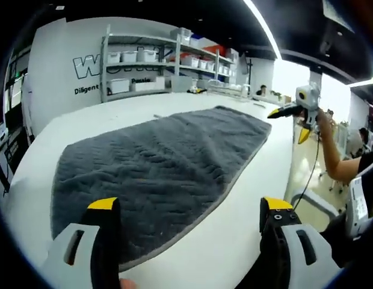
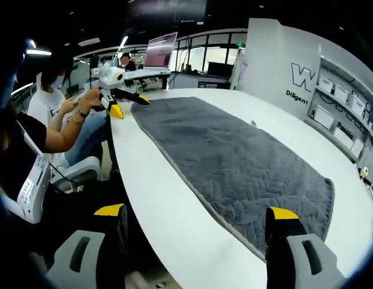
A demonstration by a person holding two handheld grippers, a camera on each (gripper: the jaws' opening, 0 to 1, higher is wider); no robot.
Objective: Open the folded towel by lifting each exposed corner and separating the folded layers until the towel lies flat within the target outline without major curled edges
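Item: grey towel (image 1: pixel 168 162), quilted weave, lying spread in a single long strip on the white desk (image 1: pixel 234 241); long axis runs the length of the desk, one long side just inside the desk's near edge. No fold or stacked layer can be made out; the borders look flat, with no obvious curl. No target outline can be made out on the desk.

Left gripper (image 1: pixel 189 208): jaws wide apart, holding nothing, raised over one short end of the towel; that end's corner lies just ahead of and between the jaws.

Right gripper (image 2: pixel 198 214): jaws wide apart, empty, raised over the opposite short end; the nearest corner lies just ahead of its right-hand jaw. It also shows in the left gripper view (image 1: pixel 295 117), held off the far corner of the towel, apparently clear of the cloth.

Relation governing the next move: each gripper faces along the towel's long axis from opposite ends, so each is nearer its own end's corners. Judgement: the unfolding looks largely complete; only smoothing or squaring seems left.

Room: bare desk beyond the far long side; little margin at the near edge. Shelving (image 1: pixel 150 60) stands well clear
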